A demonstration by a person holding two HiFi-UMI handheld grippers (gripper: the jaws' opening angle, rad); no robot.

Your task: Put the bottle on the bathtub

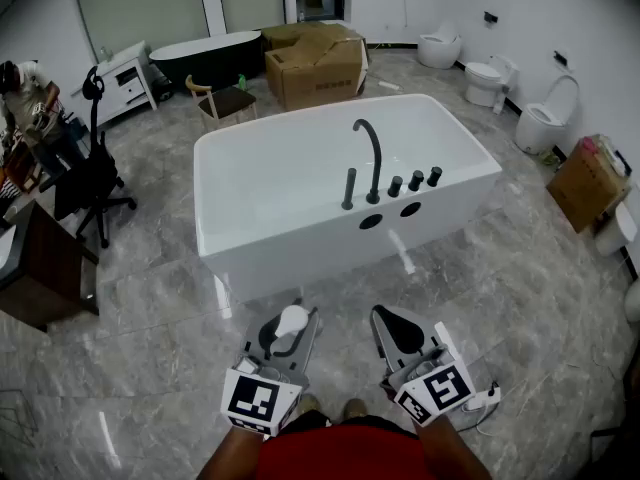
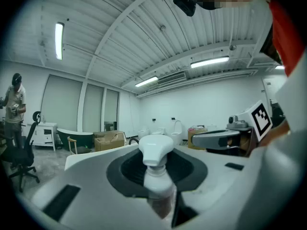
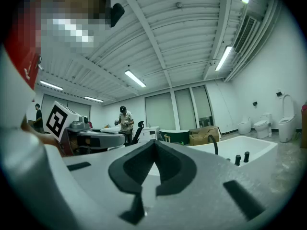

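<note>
The white bathtub (image 1: pixel 300 183) stands in front of me on the marble floor, with a black curved faucet (image 1: pixel 370 158) and knobs on its near rim. My left gripper (image 1: pixel 288 326) is low and short of the tub's near side, shut on a small bottle (image 1: pixel 292 319) with a white cap. In the left gripper view the bottle (image 2: pixel 156 169) stands upright between the dark pads, cap on top. My right gripper (image 1: pixel 397 328) is beside it, shut with nothing in it; its pads (image 3: pixel 168 169) meet in the right gripper view, with the tub (image 3: pixel 249 147) beyond.
Cardboard boxes (image 1: pixel 315 63) and a wooden chair (image 1: pixel 225 103) stand behind the tub, with a dark bathtub (image 1: pixel 205 56) farther back. A black office chair (image 1: pixel 95 183), a desk (image 1: pixel 40 268) and a person (image 1: pixel 30 98) are at left. Toilets (image 1: pixel 545 118) line the right.
</note>
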